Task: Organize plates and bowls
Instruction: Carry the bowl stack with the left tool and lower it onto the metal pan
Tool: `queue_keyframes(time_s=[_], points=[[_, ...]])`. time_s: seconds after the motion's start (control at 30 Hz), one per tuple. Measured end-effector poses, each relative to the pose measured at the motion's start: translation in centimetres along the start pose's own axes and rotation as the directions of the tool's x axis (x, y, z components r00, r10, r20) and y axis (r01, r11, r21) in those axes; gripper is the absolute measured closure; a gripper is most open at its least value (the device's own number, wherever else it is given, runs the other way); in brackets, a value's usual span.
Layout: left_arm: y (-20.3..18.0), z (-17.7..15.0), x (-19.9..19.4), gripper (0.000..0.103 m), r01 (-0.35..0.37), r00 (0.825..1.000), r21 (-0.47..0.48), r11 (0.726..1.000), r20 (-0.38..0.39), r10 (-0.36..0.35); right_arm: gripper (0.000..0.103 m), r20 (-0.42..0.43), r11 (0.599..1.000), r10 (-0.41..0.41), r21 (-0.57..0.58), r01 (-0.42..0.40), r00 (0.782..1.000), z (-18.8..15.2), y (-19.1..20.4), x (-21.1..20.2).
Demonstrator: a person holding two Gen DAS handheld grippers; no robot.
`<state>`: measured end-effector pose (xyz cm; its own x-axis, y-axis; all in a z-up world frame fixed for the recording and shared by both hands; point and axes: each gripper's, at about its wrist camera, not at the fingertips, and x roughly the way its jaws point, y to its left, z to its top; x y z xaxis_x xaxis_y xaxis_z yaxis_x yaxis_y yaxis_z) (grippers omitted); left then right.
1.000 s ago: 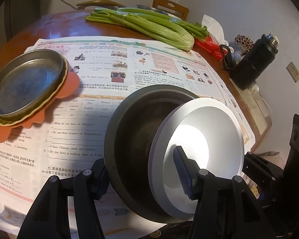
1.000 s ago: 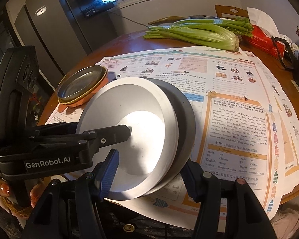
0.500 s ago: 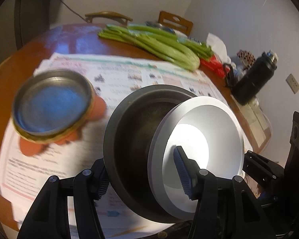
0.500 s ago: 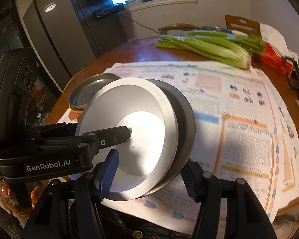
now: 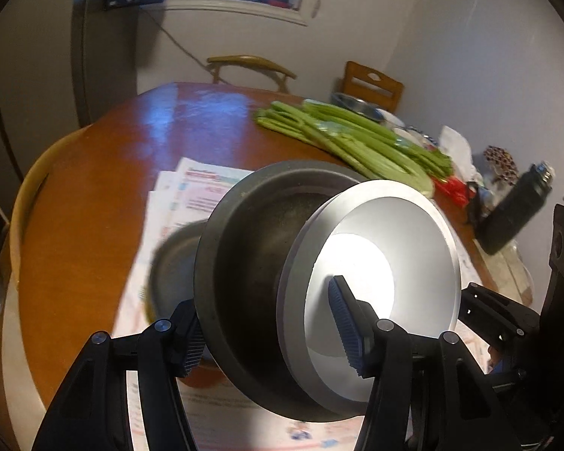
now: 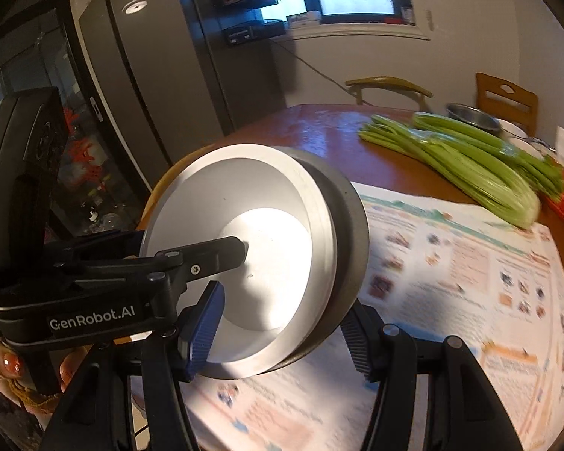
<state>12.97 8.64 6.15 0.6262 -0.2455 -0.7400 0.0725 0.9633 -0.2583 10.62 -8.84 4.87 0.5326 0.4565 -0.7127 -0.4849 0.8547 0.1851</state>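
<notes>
Both tongs [image 5: 272,332] [image 6: 282,329] clamp the nested bowls' [image 5: 376,263] rims above the papered table [image 5: 94,195].

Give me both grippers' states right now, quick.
Left gripper: shut on the stacked bowls, one finger outside the dark bowl, one inside the light one.
Right gripper: shut on the same stacked bowls' rim.

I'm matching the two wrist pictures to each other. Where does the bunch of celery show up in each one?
Left wrist: celery lies upper right of centre, beyond the held bowls.
Right wrist: celery at the right, above the newspaper.
Shared landmark: the wooden chair back behind it.
</notes>
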Motion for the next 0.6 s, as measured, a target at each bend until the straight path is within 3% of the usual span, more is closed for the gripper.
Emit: queue_keyframes(time_s=[0.23, 0.6], points=[[3.7, 0.4, 2.6, 0.043, -0.006, 0.999, -0.044, 0.999, -0.038, 0.005, 0.043, -0.061, 1.000, 0.002, 0.007, -0.002, 0.998, 1.5, 1.2, 4.6], [5.5, -0.3, 4.6, 0.043, 0.016, 0.998, -0.074, 0.997, -0.061, -0.021, 0.043, -0.123, 0.999, 0.009, 0.033, -0.005, 0.992, 0.9, 0.9, 8.0]])
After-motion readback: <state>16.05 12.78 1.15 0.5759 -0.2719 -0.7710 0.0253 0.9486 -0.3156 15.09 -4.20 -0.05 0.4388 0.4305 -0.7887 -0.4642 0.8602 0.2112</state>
